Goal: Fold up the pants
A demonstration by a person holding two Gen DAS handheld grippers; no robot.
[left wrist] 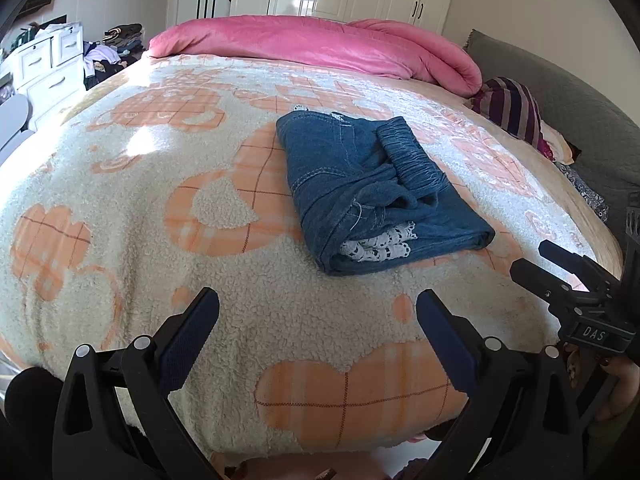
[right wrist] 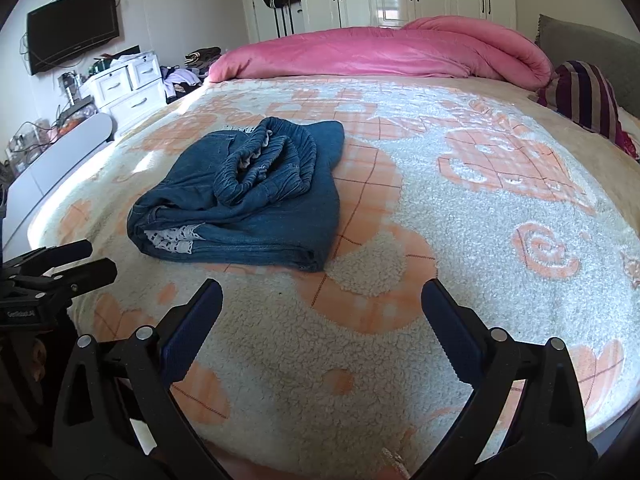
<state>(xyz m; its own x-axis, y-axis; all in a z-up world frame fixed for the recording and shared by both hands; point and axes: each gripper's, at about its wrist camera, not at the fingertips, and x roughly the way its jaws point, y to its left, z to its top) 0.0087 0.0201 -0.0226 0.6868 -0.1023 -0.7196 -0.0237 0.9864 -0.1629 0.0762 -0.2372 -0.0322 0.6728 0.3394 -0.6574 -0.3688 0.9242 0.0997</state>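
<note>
The blue denim pants (left wrist: 372,192) lie folded into a compact bundle on the cream and orange fleece blanket (left wrist: 160,200), with white lace trim showing at the near end. They also show in the right wrist view (right wrist: 248,200), left of centre. My left gripper (left wrist: 318,308) is open and empty, held back from the bundle near the bed's front edge. My right gripper (right wrist: 322,300) is open and empty, to the right of the bundle. The right gripper also shows at the right edge of the left wrist view (left wrist: 560,276). The left gripper shows at the left edge of the right wrist view (right wrist: 60,264).
A rolled pink duvet (left wrist: 320,44) lies along the far side of the bed. A striped pillow (left wrist: 516,108) sits at the far right by the grey headboard (left wrist: 580,112). A white drawer unit (right wrist: 124,84) and a wall TV (right wrist: 72,28) stand at the left.
</note>
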